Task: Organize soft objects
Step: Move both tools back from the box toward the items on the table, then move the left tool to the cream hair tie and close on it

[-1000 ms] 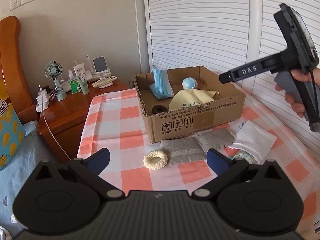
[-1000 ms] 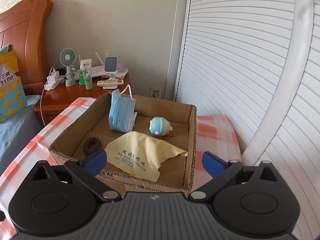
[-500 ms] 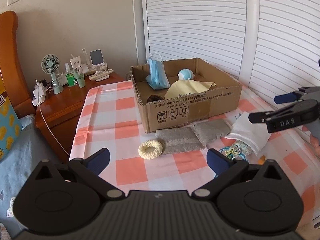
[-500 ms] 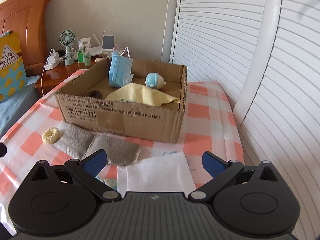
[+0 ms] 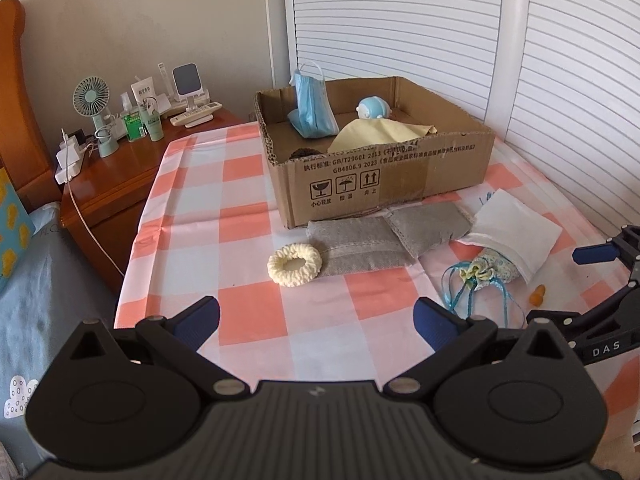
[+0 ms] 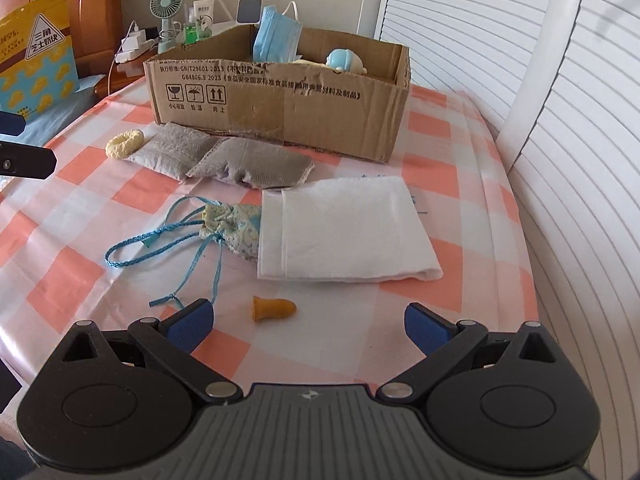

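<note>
A cardboard box [image 5: 384, 176] [image 6: 280, 96] stands on the checked cloth and holds a blue face mask [image 5: 312, 108], a yellow cloth [image 5: 380, 134] and a small blue plush [image 6: 346, 62]. In front of it lie a cream scrunchie [image 5: 294, 265] [image 6: 125, 143], two grey pouches [image 5: 384, 236] [image 6: 224, 158], a folded white towel [image 6: 344, 232] [image 5: 516, 232] over a drawstring pouch [image 6: 230, 226], and an orange earplug [image 6: 274, 309]. My left gripper [image 5: 316, 322] is open above the cloth, short of the scrunchie. My right gripper [image 6: 306, 322] is open just behind the earplug.
A wooden nightstand [image 5: 116, 184] at the left carries a small fan [image 5: 94, 116], bottles and a charger with its cable. White slatted doors [image 5: 440, 24] run along the back and right. A yellow snack bag [image 6: 36, 56] leans at the bed's head.
Both grippers have drawn back from the box and dropped lower. The right one, earlier over the box, now hangs near the front of the cloth by the earplug. Both stay open.
</note>
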{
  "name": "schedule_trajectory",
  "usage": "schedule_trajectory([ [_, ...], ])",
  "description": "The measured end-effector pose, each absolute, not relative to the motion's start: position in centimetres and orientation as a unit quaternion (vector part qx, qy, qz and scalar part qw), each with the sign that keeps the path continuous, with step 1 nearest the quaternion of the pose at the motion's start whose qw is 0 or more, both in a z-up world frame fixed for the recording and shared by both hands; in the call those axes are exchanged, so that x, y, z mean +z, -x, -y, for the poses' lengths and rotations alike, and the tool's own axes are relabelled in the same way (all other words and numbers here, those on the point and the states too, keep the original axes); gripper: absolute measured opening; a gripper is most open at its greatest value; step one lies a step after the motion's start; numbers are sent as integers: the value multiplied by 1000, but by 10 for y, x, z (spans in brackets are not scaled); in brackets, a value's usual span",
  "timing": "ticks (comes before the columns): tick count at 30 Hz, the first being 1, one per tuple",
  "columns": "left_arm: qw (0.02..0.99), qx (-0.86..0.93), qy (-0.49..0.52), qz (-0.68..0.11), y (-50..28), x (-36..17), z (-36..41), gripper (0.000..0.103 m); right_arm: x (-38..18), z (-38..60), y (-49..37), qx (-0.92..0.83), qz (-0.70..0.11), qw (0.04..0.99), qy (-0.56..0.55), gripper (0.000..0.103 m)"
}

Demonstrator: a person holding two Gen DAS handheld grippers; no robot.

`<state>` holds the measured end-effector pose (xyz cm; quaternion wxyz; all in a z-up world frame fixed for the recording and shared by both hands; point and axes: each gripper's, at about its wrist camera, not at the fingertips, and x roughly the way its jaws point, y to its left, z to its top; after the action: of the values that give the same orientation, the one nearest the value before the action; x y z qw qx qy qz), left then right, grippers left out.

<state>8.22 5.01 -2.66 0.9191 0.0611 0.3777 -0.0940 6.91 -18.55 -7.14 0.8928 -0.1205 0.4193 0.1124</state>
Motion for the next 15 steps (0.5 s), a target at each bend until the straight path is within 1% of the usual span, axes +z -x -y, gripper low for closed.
schedule_trajectory([
  [7,902,-94,-76,-415,-103,-55,-43,102,-76,193,-66,119,-412,898,99,103],
  [12,886,-88,-52,-452,-121,-82,-48,103,-78,195,-63,124,-400,903,97,103],
  [13,888,-94,-32,-449,-121,-84,-53,102,-77,195,-64,125,-400,903,97,103],
  [15,893,-87,-33,-441,-122,-85,-56,103,-77,195,-65,125,-402,902,97,103],
])
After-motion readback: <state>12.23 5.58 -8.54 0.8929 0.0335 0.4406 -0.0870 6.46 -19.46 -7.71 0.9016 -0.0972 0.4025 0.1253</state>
